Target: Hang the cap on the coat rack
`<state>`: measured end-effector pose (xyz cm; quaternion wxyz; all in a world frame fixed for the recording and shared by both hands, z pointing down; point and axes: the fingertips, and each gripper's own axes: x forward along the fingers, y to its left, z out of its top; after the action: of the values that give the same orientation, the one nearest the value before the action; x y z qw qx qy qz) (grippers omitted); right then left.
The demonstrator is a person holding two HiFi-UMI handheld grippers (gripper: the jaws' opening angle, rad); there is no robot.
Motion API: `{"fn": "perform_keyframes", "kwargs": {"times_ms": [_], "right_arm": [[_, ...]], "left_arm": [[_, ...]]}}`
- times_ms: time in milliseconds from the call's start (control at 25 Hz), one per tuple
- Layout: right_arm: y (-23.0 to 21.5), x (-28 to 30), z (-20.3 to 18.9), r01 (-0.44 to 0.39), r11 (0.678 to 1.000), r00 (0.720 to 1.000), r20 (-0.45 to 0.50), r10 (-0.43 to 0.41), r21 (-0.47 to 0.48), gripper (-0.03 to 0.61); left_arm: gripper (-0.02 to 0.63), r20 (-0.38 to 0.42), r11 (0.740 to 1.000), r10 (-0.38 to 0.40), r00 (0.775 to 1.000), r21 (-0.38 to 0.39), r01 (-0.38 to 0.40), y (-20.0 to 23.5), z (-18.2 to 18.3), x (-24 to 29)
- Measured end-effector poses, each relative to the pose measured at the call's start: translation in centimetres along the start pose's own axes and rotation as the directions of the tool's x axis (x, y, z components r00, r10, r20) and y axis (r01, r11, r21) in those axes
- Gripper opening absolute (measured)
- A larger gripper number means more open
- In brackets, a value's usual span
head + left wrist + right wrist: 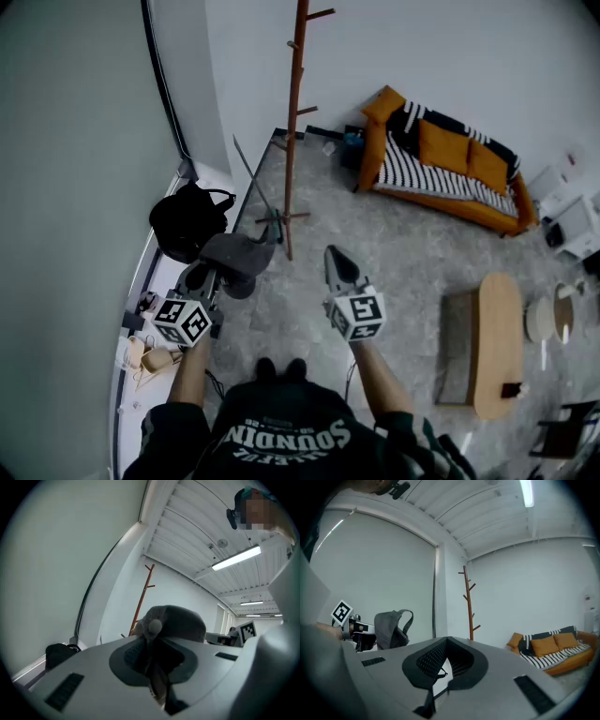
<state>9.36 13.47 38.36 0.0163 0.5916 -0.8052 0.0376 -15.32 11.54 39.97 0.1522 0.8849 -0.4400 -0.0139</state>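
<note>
Shows, in the head view, the left gripper (220, 277) at lower left of the frame, jaws clenched on the grey cap (241, 253). Places that cap left of centre, just beside the foot of the brown coat rack (293, 122) in the picture, hung on no peg. Confirms the grasp in the left gripper view: cap (176, 623) bulging above the left gripper (152, 657) at lower centre, fabric pinched between the pads, its top button turned to the lens, with the coat rack (140, 603) rising behind it, left of centre. Shows the right gripper (337, 257) at centre of the head view, tapering to a point, well apart from the cap. Gives, in the right gripper view, the right gripper (446, 662) at lower centre, jaws drawn together with nothing between them. Sets, in that same view, the cap (391, 629) at left of the frame with its strap loop uppermost, the coat rack (468, 603) upright at centre, and the orange sofa (553, 649) at lower right. Adds, in the head view, a black bag (187, 221) against the wall at left, the orange sofa (441, 167) with striped cover at upper right, and a wooden table (497, 342) at right.
</note>
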Motion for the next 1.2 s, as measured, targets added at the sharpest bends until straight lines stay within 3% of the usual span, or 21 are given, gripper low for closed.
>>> {"fn": "perform_keyframes", "kwargs": {"times_ms": [1200], "right_arm": [[-1.3,0.2,-1.2,-0.095,0.994,0.995,-0.013,0.096,0.044,-0.002]], "left_arm": [[0.018,0.011,1.0,0.011,1.0,0.001,-0.011,-1.6,0.0,1.7]]}}
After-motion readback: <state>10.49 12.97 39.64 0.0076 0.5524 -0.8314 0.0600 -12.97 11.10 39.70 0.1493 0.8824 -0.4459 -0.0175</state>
